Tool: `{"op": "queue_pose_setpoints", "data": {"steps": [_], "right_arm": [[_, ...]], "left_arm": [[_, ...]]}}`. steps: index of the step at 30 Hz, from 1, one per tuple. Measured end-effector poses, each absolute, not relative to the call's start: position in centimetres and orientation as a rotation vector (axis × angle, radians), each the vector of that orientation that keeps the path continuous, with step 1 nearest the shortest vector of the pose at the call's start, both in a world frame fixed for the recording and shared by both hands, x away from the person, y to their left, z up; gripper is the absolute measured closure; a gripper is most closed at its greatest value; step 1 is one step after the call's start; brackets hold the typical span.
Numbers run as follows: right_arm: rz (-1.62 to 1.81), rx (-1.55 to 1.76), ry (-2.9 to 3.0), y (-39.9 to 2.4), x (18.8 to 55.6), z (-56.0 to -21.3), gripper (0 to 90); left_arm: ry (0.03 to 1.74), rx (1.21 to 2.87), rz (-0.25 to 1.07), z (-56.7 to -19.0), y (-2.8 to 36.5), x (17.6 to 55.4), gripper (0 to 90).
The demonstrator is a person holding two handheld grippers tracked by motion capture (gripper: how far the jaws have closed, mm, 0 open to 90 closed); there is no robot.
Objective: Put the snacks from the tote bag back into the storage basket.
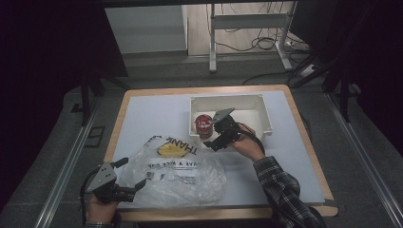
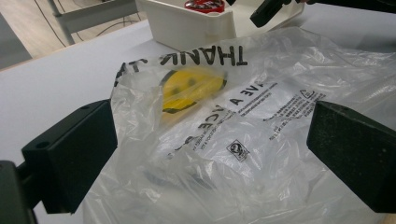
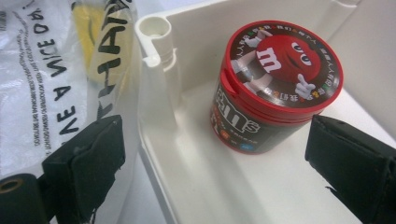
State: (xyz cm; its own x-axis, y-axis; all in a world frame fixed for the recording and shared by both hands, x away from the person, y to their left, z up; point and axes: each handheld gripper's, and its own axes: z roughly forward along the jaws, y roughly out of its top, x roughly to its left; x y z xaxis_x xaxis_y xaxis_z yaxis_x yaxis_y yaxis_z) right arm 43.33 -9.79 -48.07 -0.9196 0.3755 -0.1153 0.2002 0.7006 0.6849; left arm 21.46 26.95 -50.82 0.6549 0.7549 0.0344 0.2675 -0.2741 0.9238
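Observation:
A red-lidded M&M's candy tub (image 3: 275, 88) stands upright in the left end of a white plastic bin (image 1: 259, 111). My right gripper (image 1: 214, 134) hovers at the bin's near left corner, open, pointing at the tub (image 1: 203, 126) without touching it. In the right gripper view its jaws straddle the bin's wall (image 3: 159, 93), one over the bag and one inside the bin. A clear plastic bag (image 1: 176, 171) printed "THANK YOU" with a yellow smiley lies flat on the table. My left gripper (image 1: 131, 173) stands open at the bag's left edge, with the bag (image 2: 224, 140) lying between its wide jaws.
The white tabletop (image 1: 152, 114) has a wooden rim. The bin (image 2: 187, 23) sits at the back centre-right, just beyond the bag. A person's plaid sleeve (image 1: 285, 190) comes in from the lower right. Table legs and cables lie on the floor behind.

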Motion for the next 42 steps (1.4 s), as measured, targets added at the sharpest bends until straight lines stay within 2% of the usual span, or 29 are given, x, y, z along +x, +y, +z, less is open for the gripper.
{"op": "queue_pose_setpoints", "data": {"steps": [42], "right_arm": [[1.083,0.467,2.652,-11.3,40.5,-47.6,4.3]], "left_arm": [[0.818,1.833,0.593,-50.8,27.0,21.4,1.2]]}}
